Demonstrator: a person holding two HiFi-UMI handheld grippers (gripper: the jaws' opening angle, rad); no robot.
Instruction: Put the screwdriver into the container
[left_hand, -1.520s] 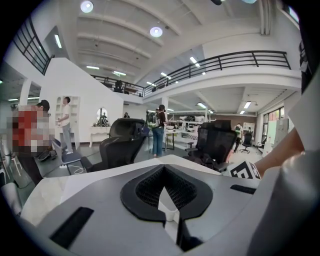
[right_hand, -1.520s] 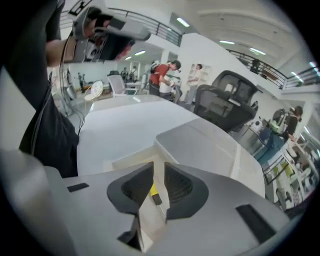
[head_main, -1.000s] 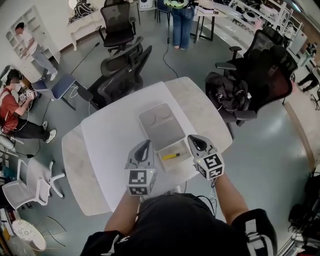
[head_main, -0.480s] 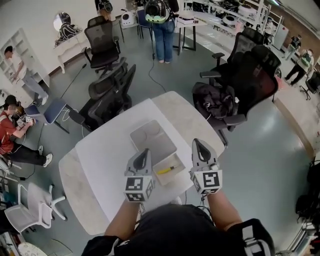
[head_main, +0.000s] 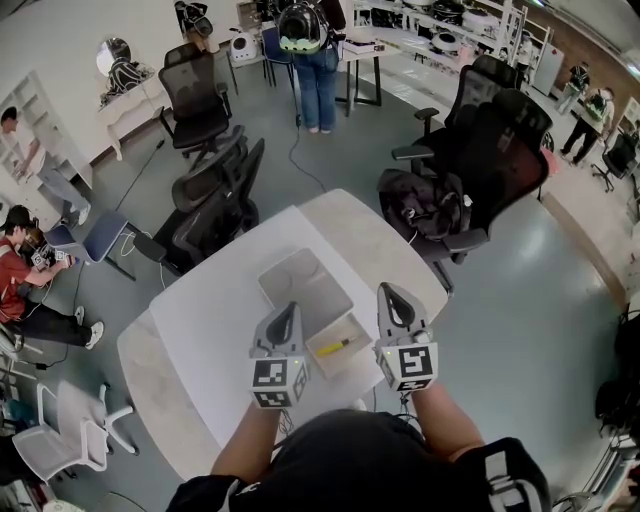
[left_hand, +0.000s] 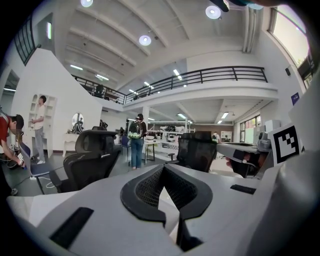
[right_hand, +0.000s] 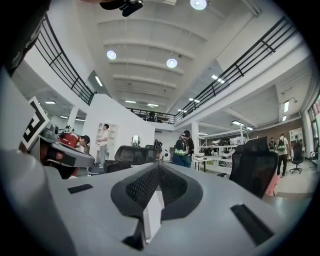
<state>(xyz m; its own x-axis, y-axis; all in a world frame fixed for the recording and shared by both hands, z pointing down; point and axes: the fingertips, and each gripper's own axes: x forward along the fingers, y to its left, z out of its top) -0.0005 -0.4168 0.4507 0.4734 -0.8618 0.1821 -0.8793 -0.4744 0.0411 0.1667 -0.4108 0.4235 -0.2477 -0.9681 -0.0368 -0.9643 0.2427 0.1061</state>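
Both left gripper (head_main: 290, 308) and right gripper (head_main: 388, 292) hover closed, empty; screwdriver (head_main: 333, 348) lies in container (head_main: 342, 368), so only withdrawal seems due.

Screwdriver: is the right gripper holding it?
No, the screwdriver lies in the container while the right gripper is shut on nothing.

The container (head_main: 352, 330) stands open from above; a lid (head_main: 305, 285) lies against its far side.

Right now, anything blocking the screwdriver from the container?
Nothing visible: the screwdriver lies inside the container, in its near section. The left claw and right claw are shut and empty, either side of it.
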